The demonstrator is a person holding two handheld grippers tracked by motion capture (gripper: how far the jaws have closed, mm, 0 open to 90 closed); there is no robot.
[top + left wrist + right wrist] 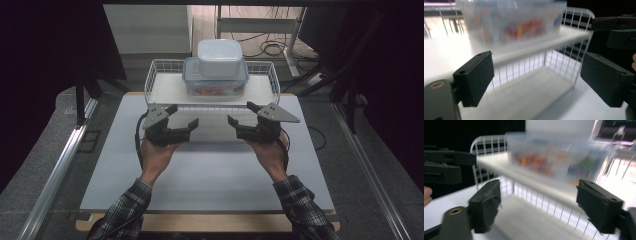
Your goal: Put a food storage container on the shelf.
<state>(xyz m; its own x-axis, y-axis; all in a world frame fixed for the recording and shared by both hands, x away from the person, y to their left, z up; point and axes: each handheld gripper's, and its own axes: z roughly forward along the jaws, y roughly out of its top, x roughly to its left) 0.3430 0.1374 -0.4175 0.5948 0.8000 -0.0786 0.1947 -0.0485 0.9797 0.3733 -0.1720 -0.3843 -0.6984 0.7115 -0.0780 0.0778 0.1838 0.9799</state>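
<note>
At the far edge of the surface (pixel 210 175) stands a white wire basket (pixel 160 82) holding a clear lidded container (pixel 216 82) with a smaller white tub (pixel 220 57) stacked on top. Left gripper (pixel 184 116) and right gripper (pixel 239 114) flank its near rim, jaws wide apart, empty, touching nothing. Judged step: approach; next, each should probably close on a basket side wall.

white wire basket (pixel 162 75), black left gripper (pixel 181 120), plaid sleeve (pixel 127 207)
</note>
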